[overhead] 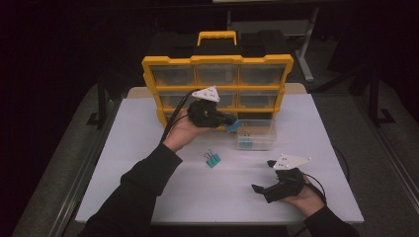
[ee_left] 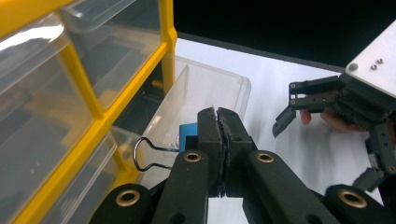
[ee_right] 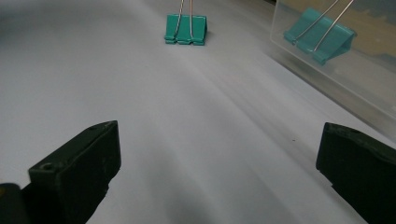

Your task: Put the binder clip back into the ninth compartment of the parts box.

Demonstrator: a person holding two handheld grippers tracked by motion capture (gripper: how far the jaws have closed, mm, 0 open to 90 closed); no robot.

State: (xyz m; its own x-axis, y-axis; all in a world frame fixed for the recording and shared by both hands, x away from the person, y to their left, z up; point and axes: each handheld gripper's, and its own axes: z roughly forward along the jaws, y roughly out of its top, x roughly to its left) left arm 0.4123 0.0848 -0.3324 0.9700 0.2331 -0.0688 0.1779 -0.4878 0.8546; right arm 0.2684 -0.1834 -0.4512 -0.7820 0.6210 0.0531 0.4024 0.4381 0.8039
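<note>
A yellow drawer cabinet with clear drawers is seen standing at the twelve o'clock edge of the white table. A clear drawer is set on the table just in front of it. The left gripper is held above that drawer's nine o'clock side, closed on a blue binder clip. A teal binder clip lies near the centre. The right gripper is held low at four o'clock, jaws spread.

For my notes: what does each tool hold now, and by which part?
The left tool grips a blue binder clip by its body; the right tool holds nothing.
</note>
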